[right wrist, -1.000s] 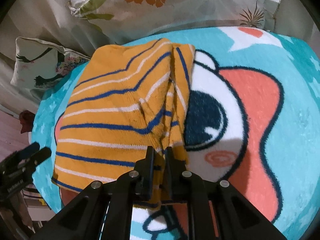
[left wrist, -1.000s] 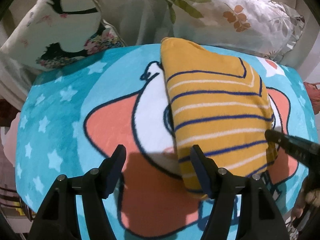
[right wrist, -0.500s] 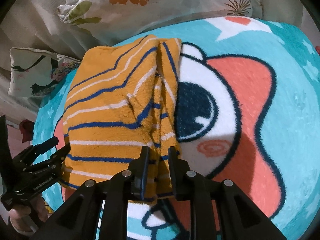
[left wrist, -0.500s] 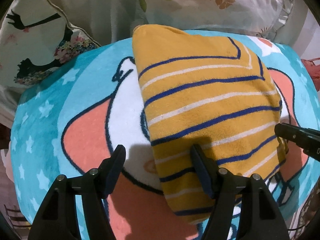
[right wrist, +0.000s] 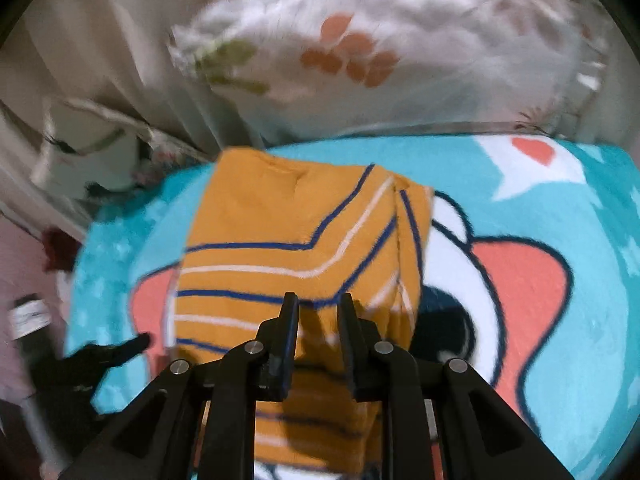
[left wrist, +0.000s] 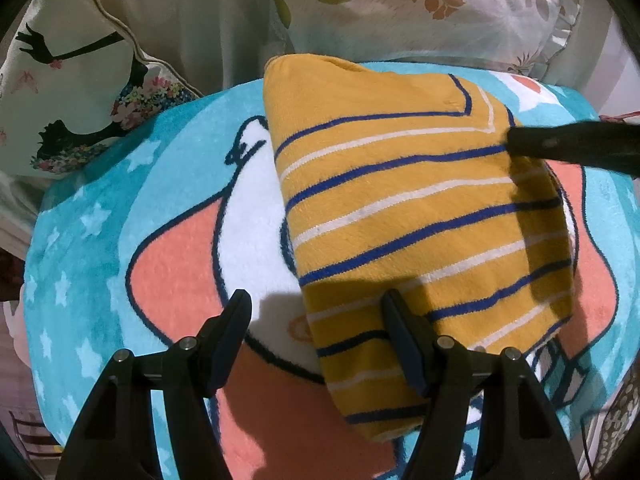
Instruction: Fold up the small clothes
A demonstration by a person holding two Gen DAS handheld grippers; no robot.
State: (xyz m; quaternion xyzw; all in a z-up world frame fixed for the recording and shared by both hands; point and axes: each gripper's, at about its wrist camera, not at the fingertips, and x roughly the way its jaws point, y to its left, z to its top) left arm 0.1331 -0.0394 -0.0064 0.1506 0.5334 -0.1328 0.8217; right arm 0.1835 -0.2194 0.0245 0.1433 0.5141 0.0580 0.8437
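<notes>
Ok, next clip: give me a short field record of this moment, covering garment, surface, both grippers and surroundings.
garment: folded yellow striped top, lying on the blanket
surface: turquoise cartoon blanket
left gripper: open, nothing clamped, one finger over the top's near edge
right gripper: slightly open above the top, holding nothing
surroundings: leaf-print pillow, silhouette-print pillow

Turquoise cartoon-print blanket (left wrist: 100, 240) with stars, leaf-print pillow (left wrist: 460, 8) behind, silhouette-print cushion (left wrist: 72, 92) left, pale curtain (left wrist: 208, 20) between, dim light.
</notes>
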